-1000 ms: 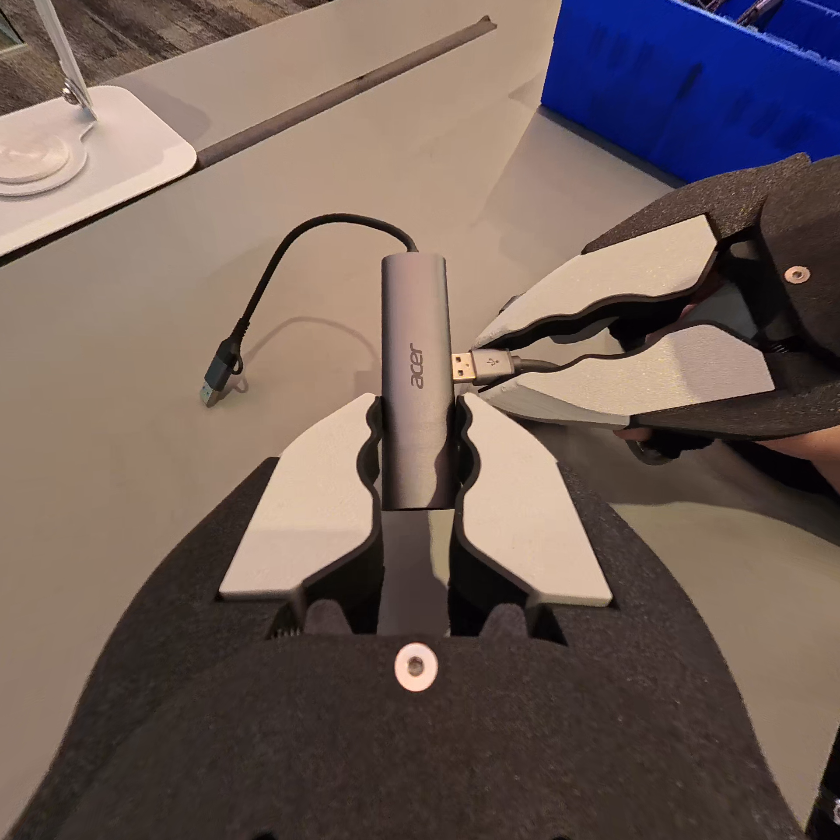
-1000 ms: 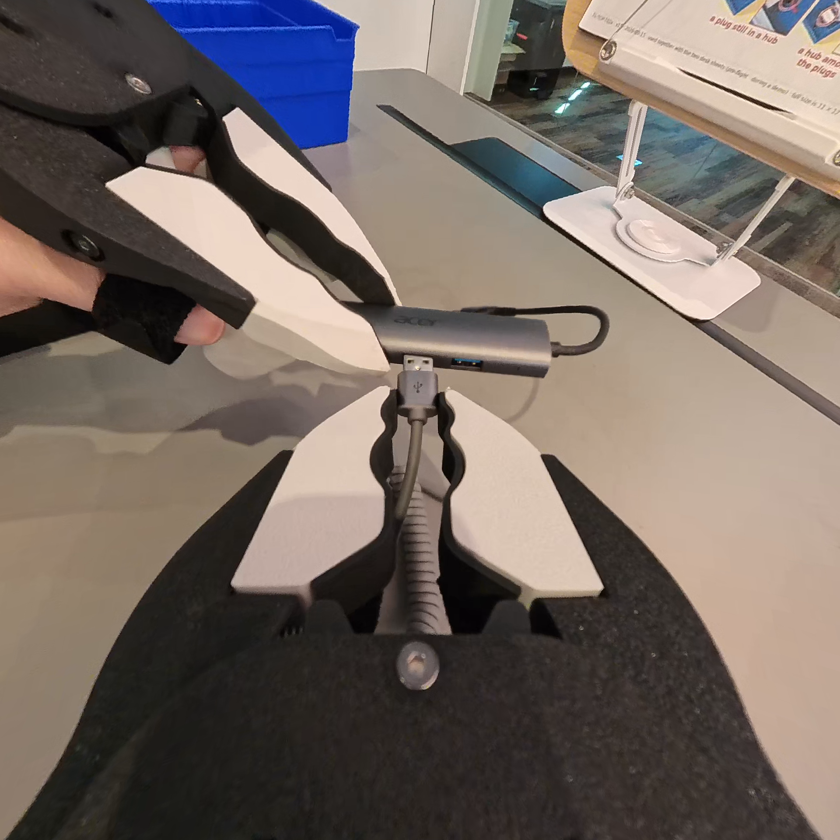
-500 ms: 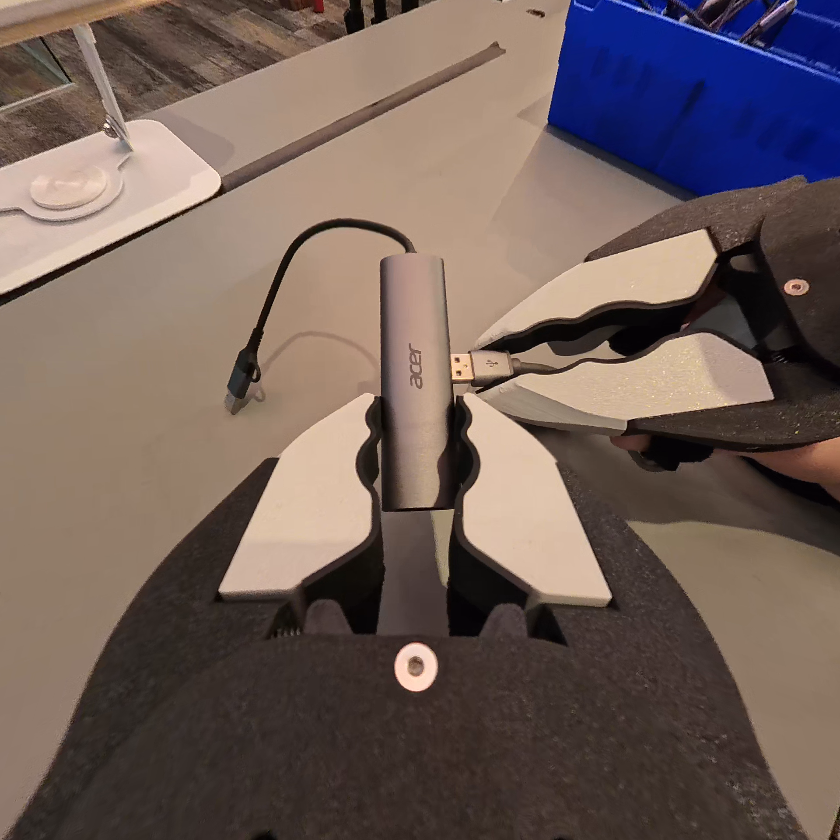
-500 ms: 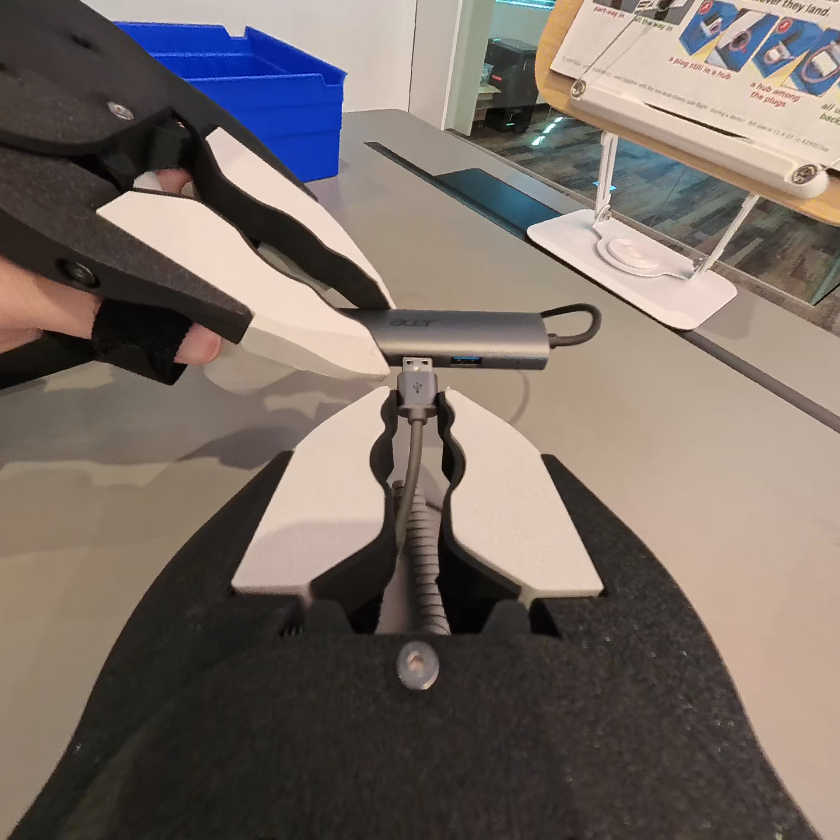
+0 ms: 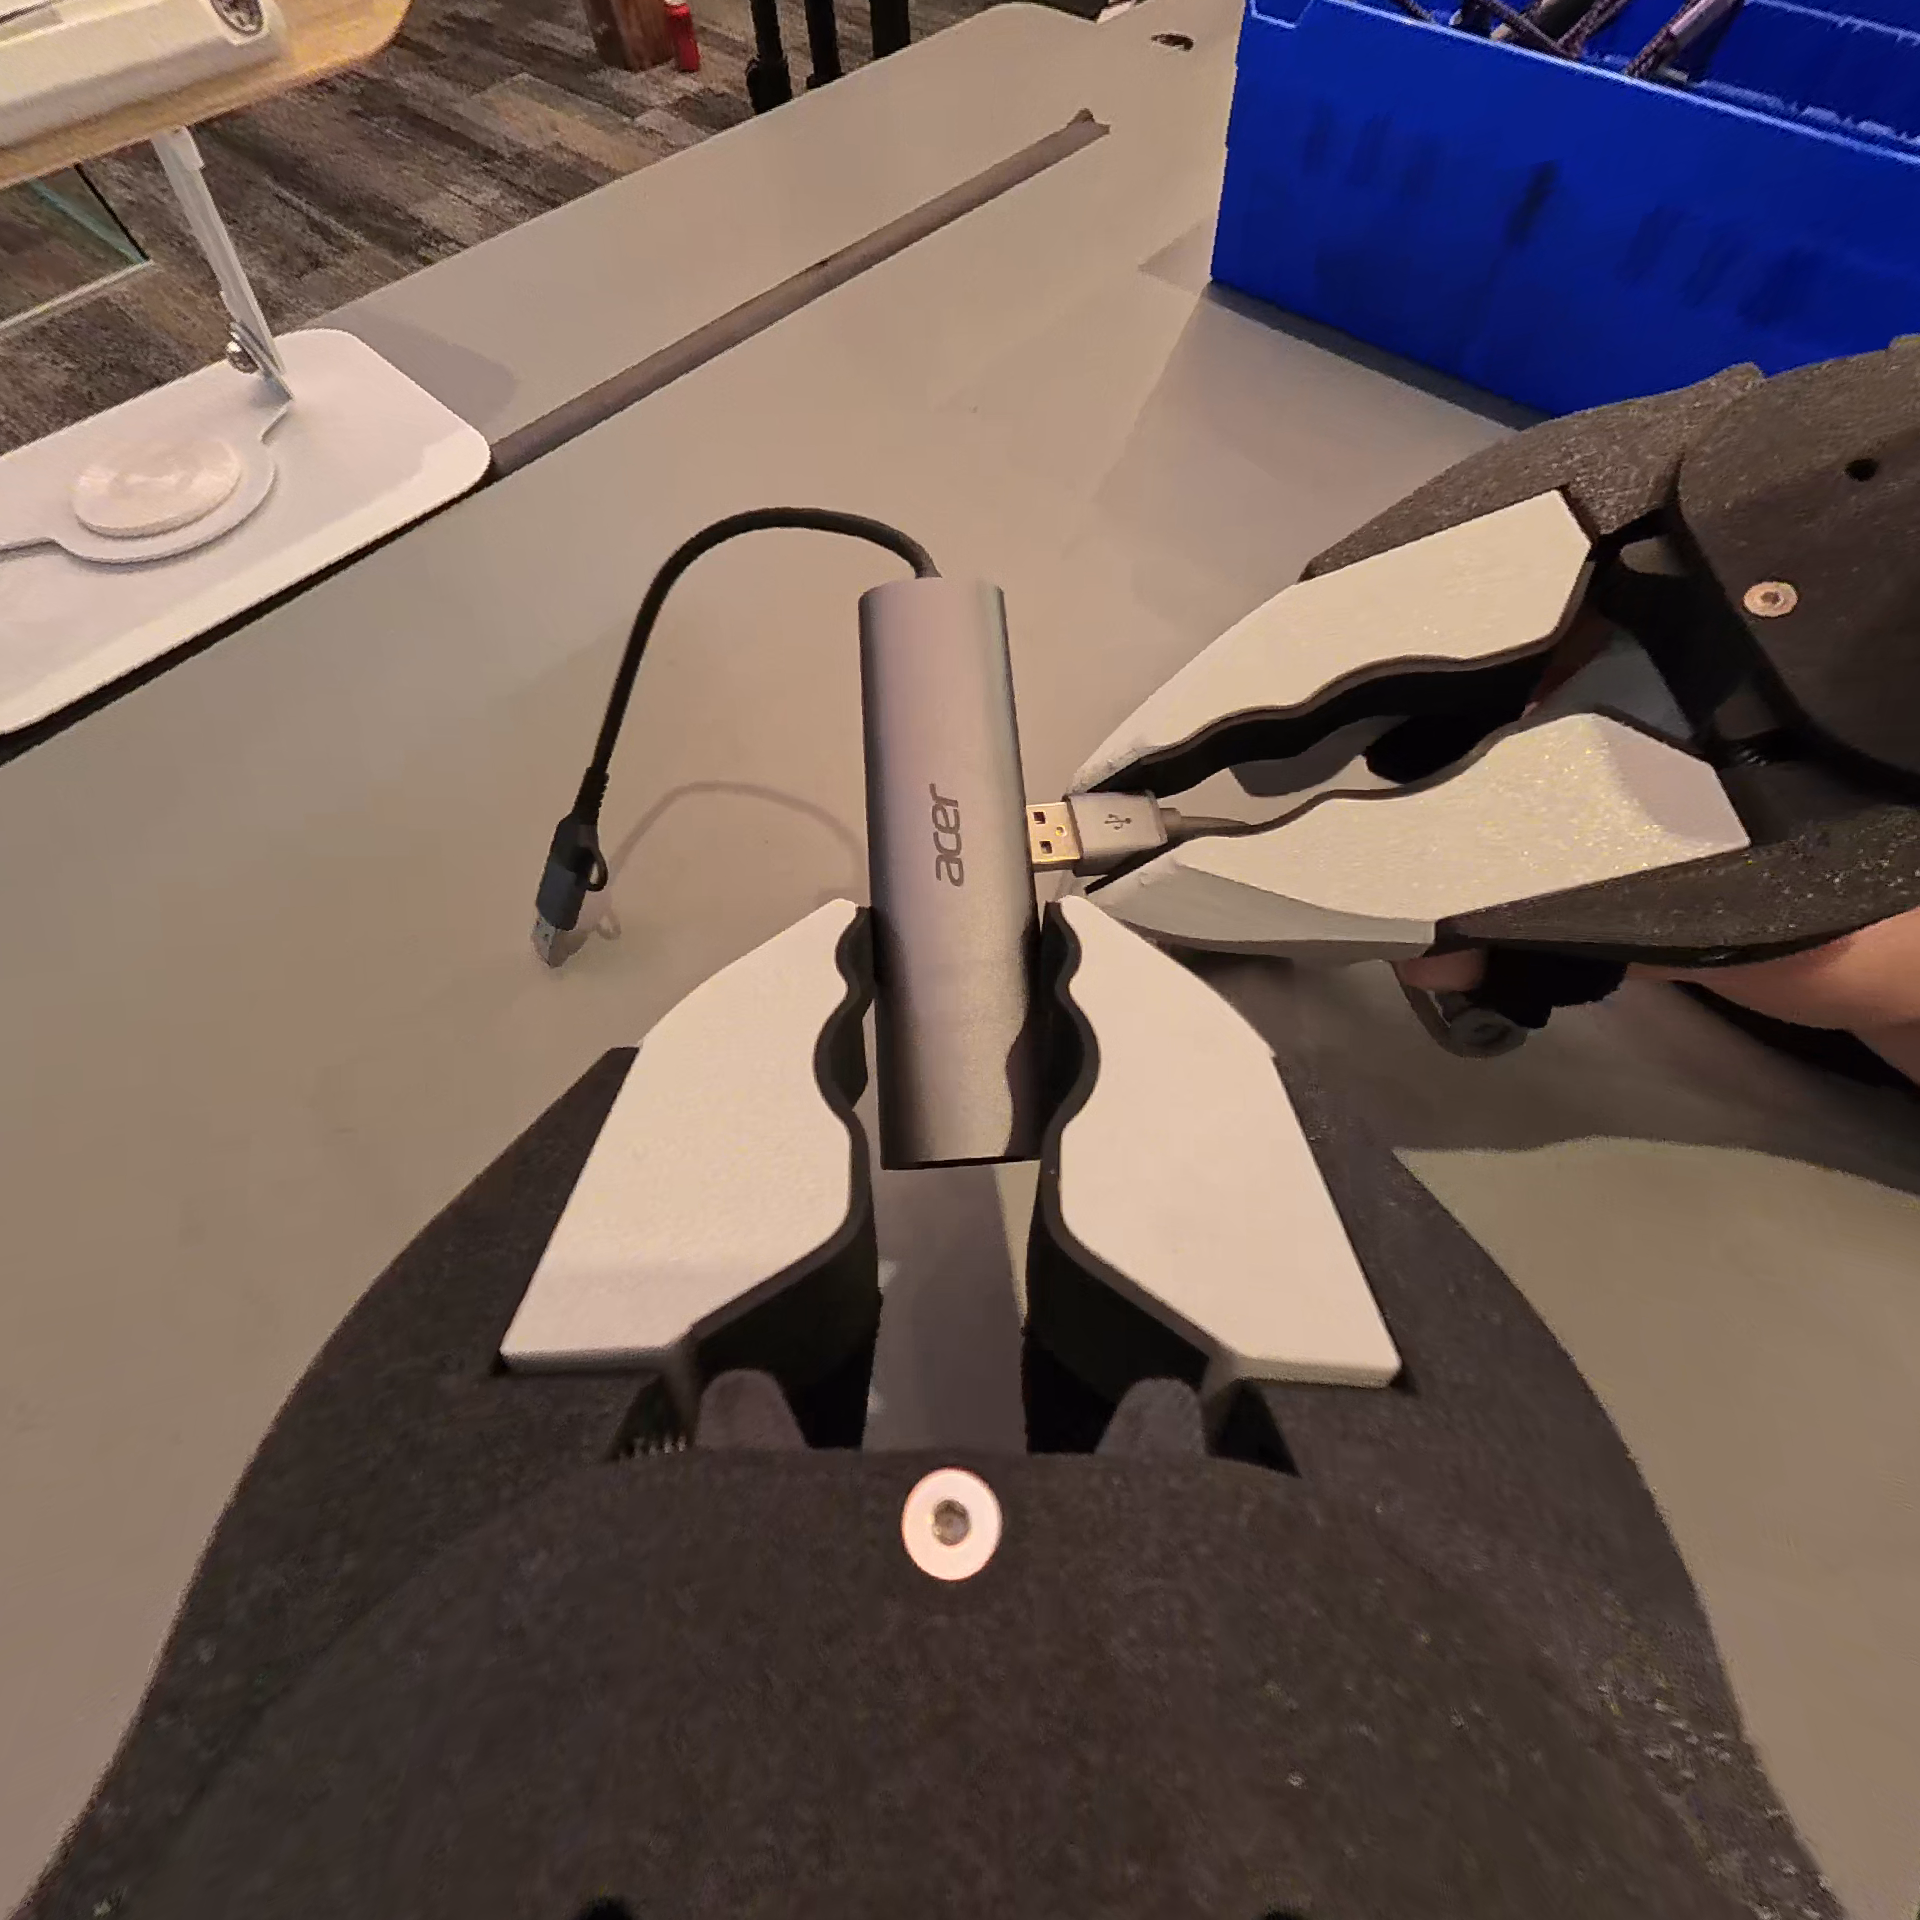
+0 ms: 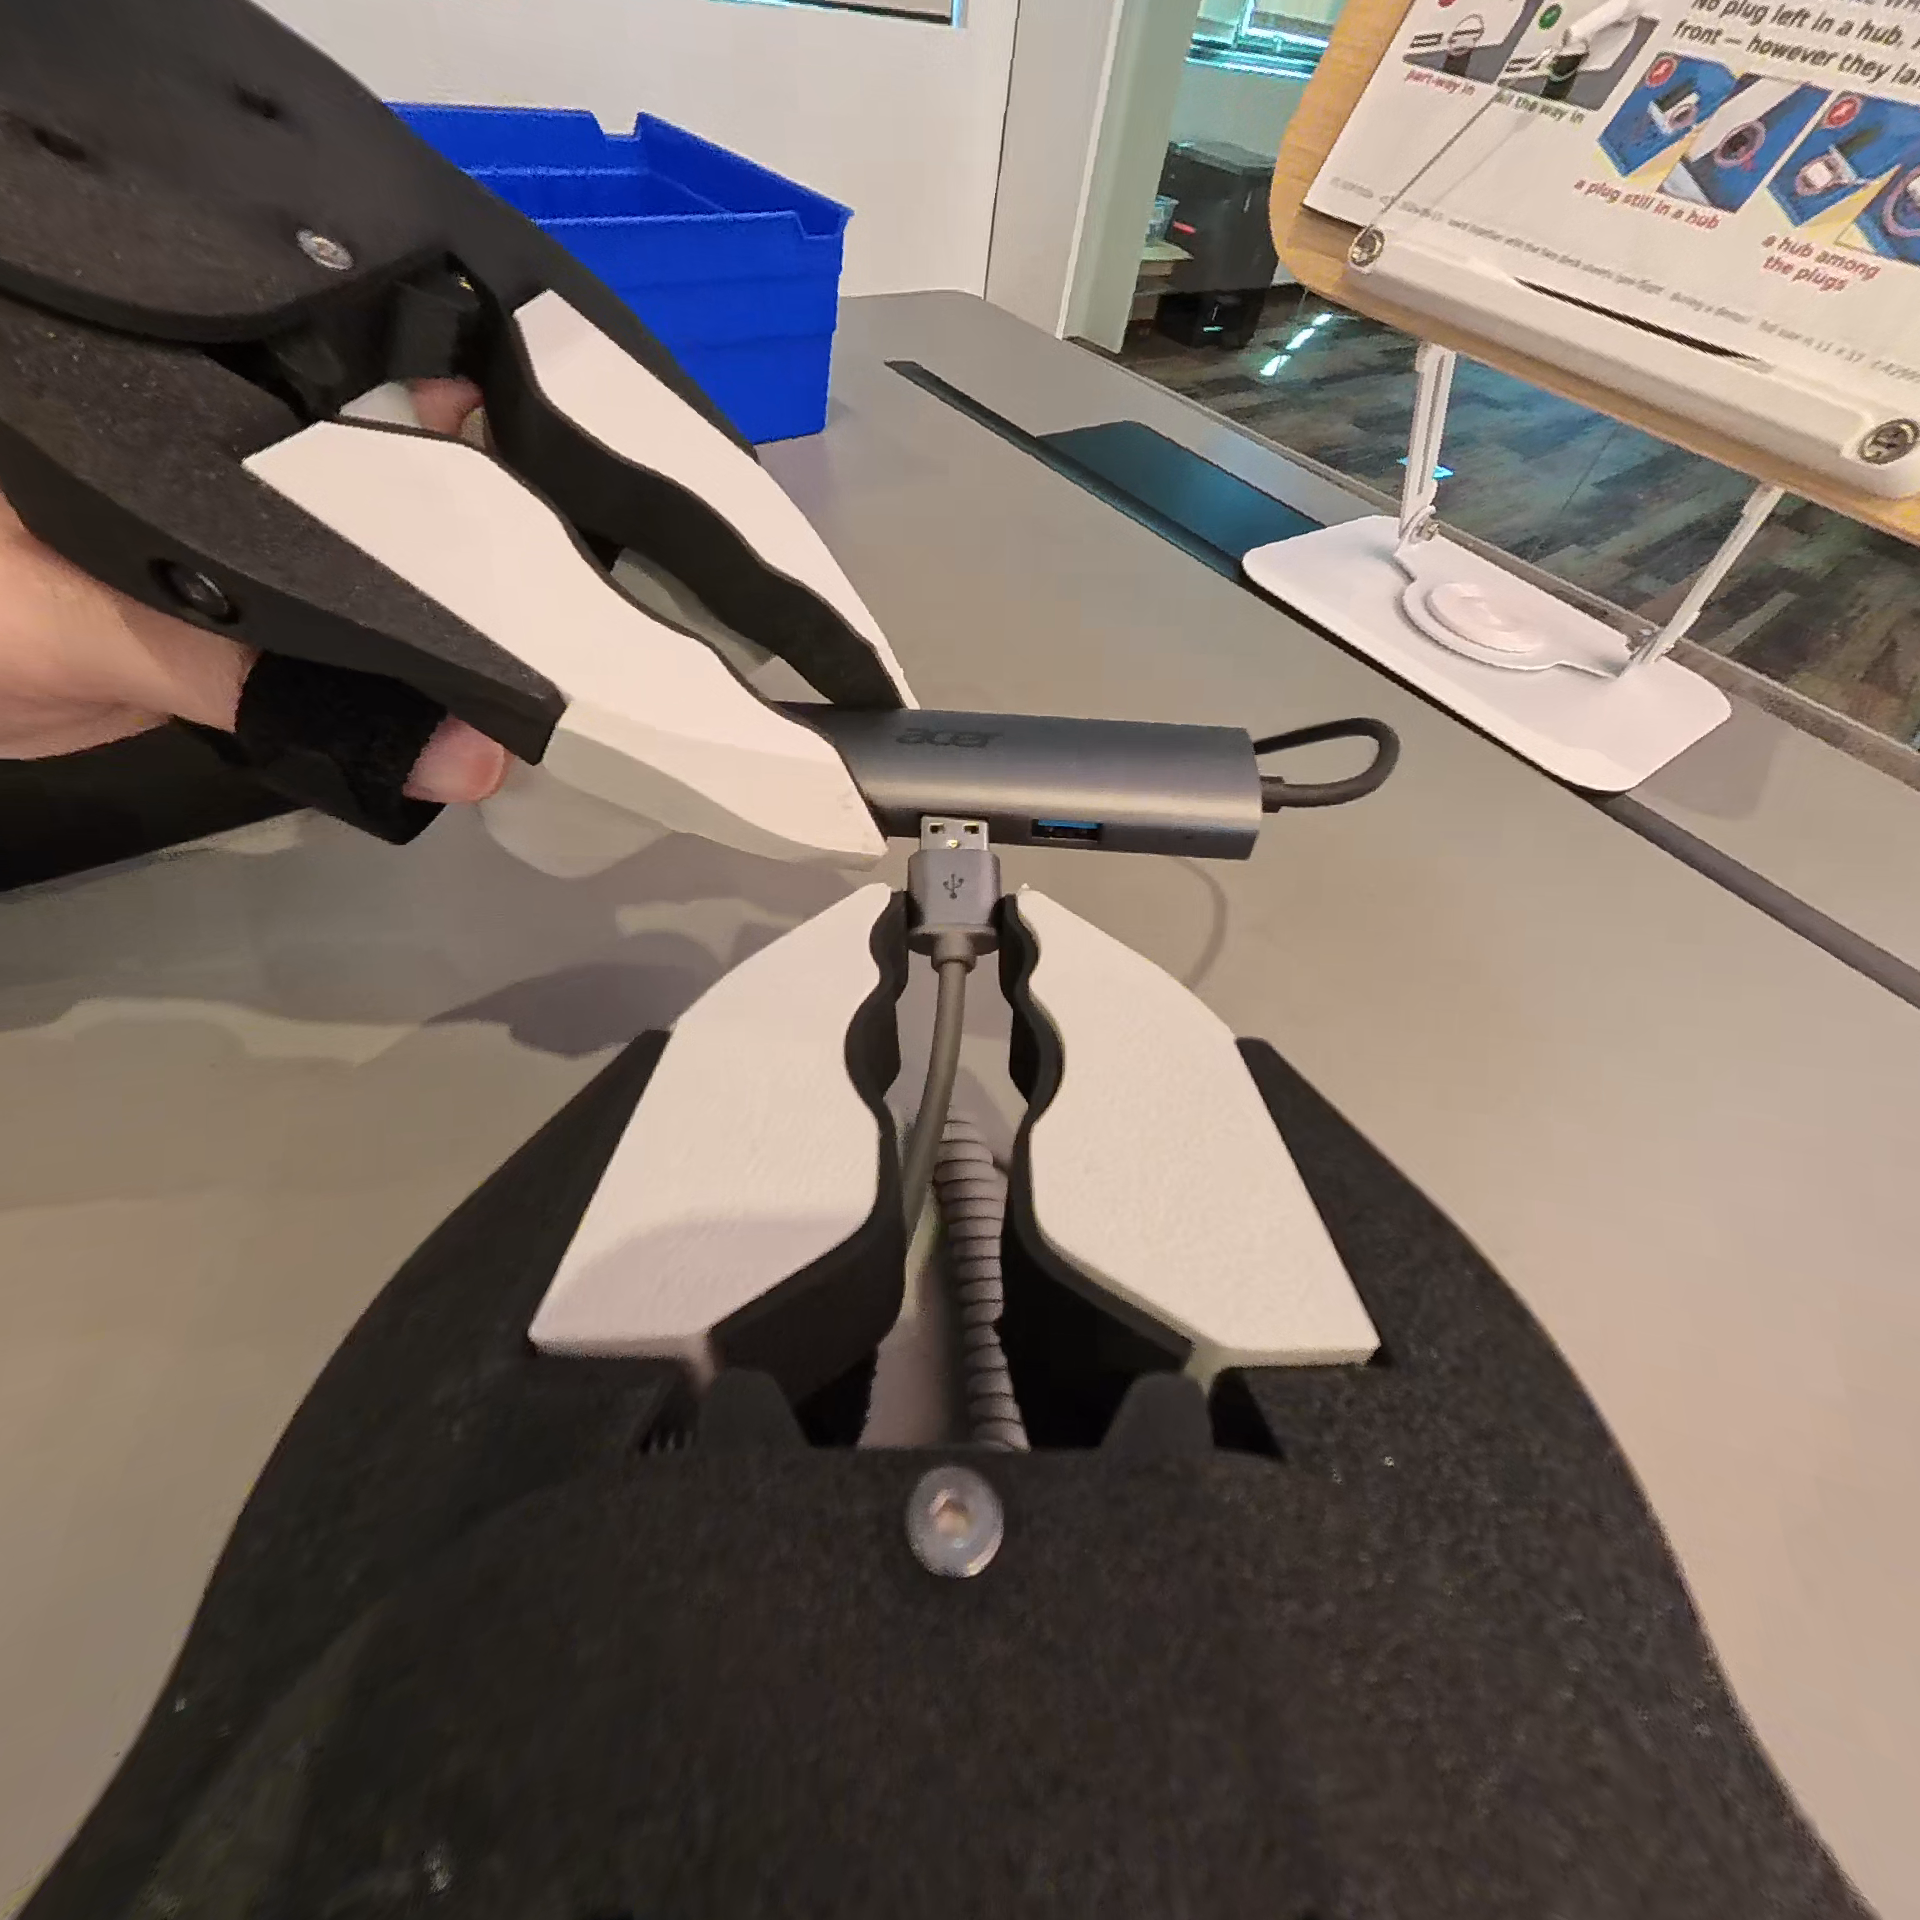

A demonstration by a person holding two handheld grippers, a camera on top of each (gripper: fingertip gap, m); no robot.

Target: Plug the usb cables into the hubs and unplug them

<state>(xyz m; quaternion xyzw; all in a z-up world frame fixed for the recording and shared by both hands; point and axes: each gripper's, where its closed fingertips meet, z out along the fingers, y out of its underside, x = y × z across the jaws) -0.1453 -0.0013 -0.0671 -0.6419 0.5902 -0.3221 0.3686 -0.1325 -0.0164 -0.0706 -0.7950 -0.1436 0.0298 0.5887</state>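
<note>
The hub's short black lead [image 5: 644,717] curls left, its plug hanging above the grey table [image 5: 312,935]. The left gripper [image 5: 951,914] clamps the slim grey metal hub [image 5: 940,862], held off the table. The right gripper [image 6: 951,899] pinches a grey USB plug [image 6: 951,883], its gold tip at the hub's side port, mostly exposed.

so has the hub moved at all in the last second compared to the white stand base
Yes. In the left wrist view the white stand base has slid down toward the hub, so the hub, clamped in the left gripper, has been carried forward over the table, nearer the stand.
</note>
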